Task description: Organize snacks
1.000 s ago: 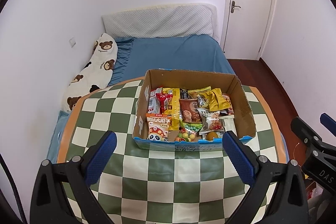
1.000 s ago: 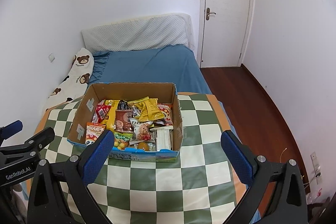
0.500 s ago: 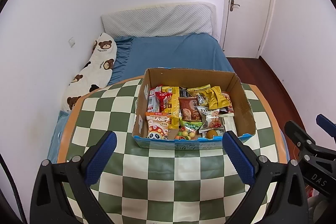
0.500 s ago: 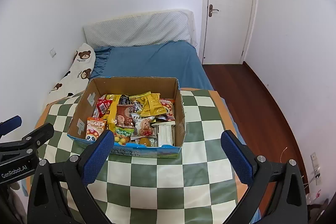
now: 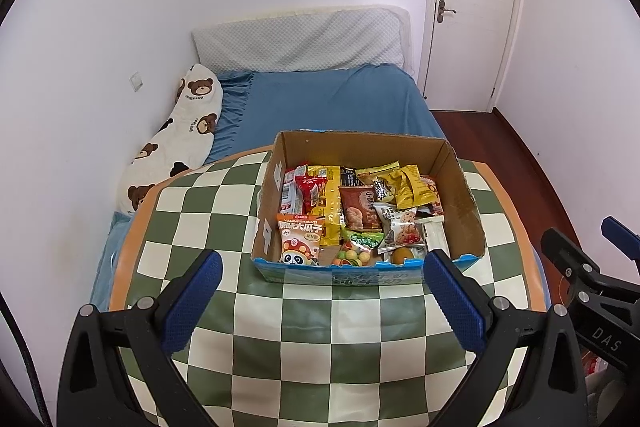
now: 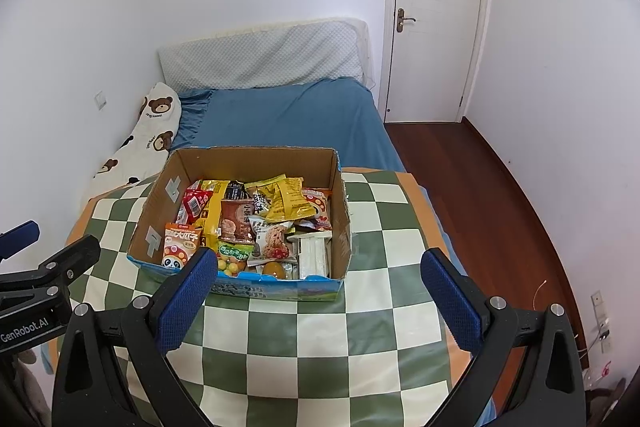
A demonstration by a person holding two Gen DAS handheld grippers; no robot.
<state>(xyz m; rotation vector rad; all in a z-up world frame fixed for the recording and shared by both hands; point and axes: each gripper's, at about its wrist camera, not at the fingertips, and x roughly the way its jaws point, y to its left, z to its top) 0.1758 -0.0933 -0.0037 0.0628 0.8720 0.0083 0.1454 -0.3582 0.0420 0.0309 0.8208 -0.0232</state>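
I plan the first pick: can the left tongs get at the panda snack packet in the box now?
Probably yes: the left tongs are open, and the panda snack packet lies uncovered at the cardboard box front.

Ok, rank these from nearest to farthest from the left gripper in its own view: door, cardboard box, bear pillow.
From the left gripper:
1. Cardboard box, straight ahead on the table.
2. Bear pillow, ahead left beside the bed.
3. Door, far right corner.
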